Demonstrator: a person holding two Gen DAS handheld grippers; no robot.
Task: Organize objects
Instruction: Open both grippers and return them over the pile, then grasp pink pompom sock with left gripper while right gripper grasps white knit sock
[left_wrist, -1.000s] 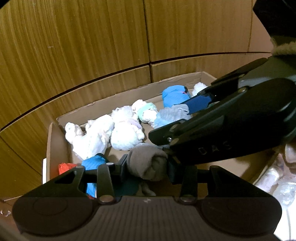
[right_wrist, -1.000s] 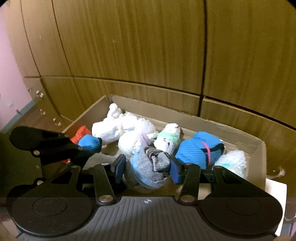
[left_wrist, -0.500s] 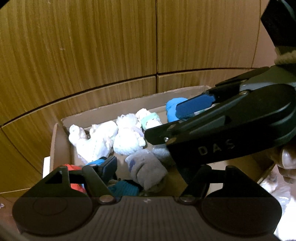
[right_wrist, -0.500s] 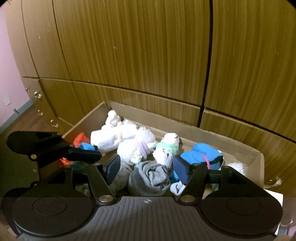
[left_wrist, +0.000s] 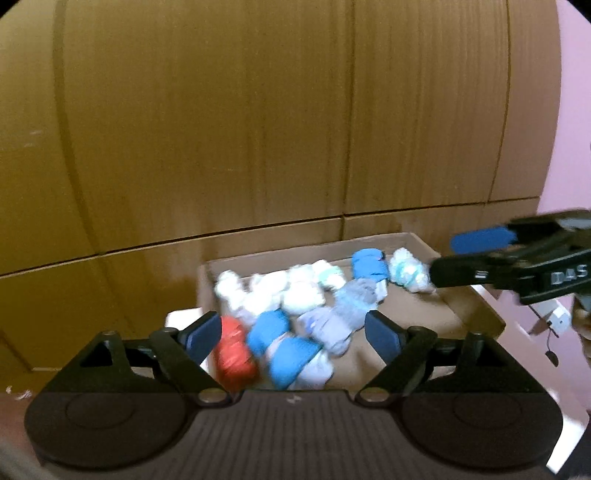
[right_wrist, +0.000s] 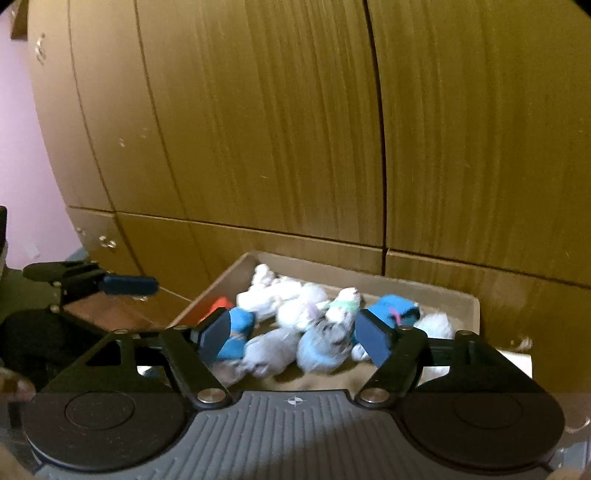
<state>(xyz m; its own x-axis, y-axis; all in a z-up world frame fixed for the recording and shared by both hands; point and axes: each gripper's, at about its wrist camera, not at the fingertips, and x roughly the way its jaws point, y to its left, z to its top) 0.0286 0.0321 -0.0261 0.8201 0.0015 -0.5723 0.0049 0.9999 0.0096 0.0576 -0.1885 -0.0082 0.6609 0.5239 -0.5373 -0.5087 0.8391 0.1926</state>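
A cardboard box (left_wrist: 469, 314) (right_wrist: 469, 306) holds several rolled sock bundles: white, blue, grey and one red (left_wrist: 234, 354). A grey bundle (left_wrist: 332, 325) (right_wrist: 269, 350) and a grey-blue bundle (right_wrist: 321, 347) lie in the box near its front. My left gripper (left_wrist: 293, 334) is open and empty, above and back from the box. My right gripper (right_wrist: 293, 336) is open and empty, also back from the box. The right gripper shows at the right edge of the left wrist view (left_wrist: 480, 240); the left one shows at the left of the right wrist view (right_wrist: 127, 284).
Wooden cabinet doors (left_wrist: 258, 129) (right_wrist: 277, 129) rise right behind the box. A pink wall (right_wrist: 22, 147) is at the left and drawer knobs (right_wrist: 105, 242) sit low on the cabinet. A white surface (right_wrist: 517, 360) lies under the box.
Both grippers opened, dropped their grey sock bundles into the box, then pulled back and apart. The two bundles now lie in the box.
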